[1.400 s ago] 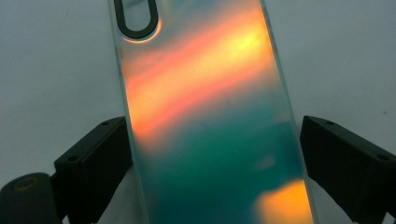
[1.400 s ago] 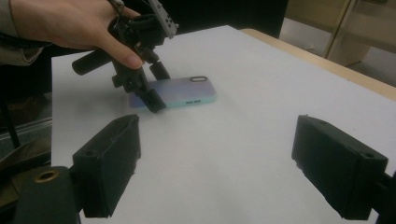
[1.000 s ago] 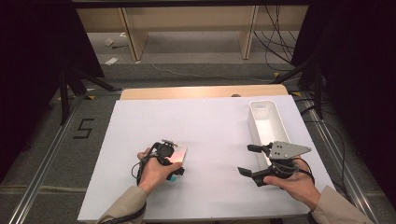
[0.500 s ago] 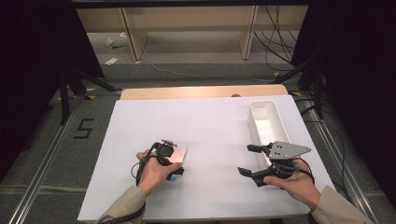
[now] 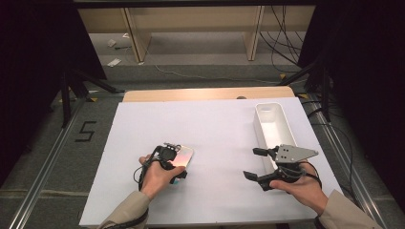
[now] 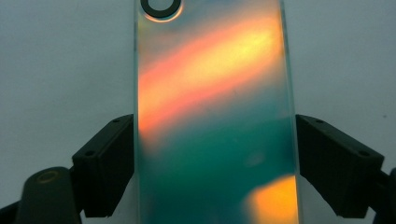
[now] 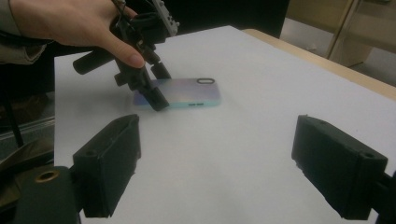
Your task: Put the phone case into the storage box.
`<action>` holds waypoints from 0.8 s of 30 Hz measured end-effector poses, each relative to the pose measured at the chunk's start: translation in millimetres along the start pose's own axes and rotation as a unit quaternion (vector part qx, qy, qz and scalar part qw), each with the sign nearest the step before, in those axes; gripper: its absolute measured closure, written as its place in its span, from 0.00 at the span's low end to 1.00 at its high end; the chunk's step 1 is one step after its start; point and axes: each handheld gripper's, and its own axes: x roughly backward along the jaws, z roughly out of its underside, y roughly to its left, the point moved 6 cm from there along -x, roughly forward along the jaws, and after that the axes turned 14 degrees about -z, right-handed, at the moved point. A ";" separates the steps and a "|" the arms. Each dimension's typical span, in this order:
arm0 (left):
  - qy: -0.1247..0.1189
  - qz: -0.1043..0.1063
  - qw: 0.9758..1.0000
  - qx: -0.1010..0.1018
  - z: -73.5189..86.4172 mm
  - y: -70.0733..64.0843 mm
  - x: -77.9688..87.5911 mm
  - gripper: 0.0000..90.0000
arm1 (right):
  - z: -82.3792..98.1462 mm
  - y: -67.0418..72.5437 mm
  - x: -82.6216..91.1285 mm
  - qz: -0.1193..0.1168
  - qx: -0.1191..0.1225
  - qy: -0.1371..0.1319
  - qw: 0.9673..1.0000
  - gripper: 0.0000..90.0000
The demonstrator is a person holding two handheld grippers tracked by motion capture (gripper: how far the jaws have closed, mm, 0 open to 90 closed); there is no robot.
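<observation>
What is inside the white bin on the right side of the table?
The white bin looks empty along its far and middle floor. Its near end is covered by the right tool and that tool's grey plate, so anything there cannot be seen.

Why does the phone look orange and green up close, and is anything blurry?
Left gripper view: the phone has an iridescent back throwing orange glare over teal, soft-focused at close range. Right gripper view: the phone looks pale and sharper. High view: even light, dark surroundings.

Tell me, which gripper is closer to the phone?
Left. The left gripper has its jaws on either side of the phone; the right gripper hovers open, well off to its side near the white bin.
</observation>
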 end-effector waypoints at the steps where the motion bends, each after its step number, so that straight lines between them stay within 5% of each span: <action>1: 0.000 0.000 1.000 0.000 0.1 -0.1 0.0 0.18 | 0.0 0.1 0.0 0.000 0.000 0.000 1.000 0.18; 24: -0.012 0.012 1.000 0.004 0.7 1.9 1.6 0.19 | 0.1 -0.1 0.1 0.001 0.000 -0.001 1.000 0.18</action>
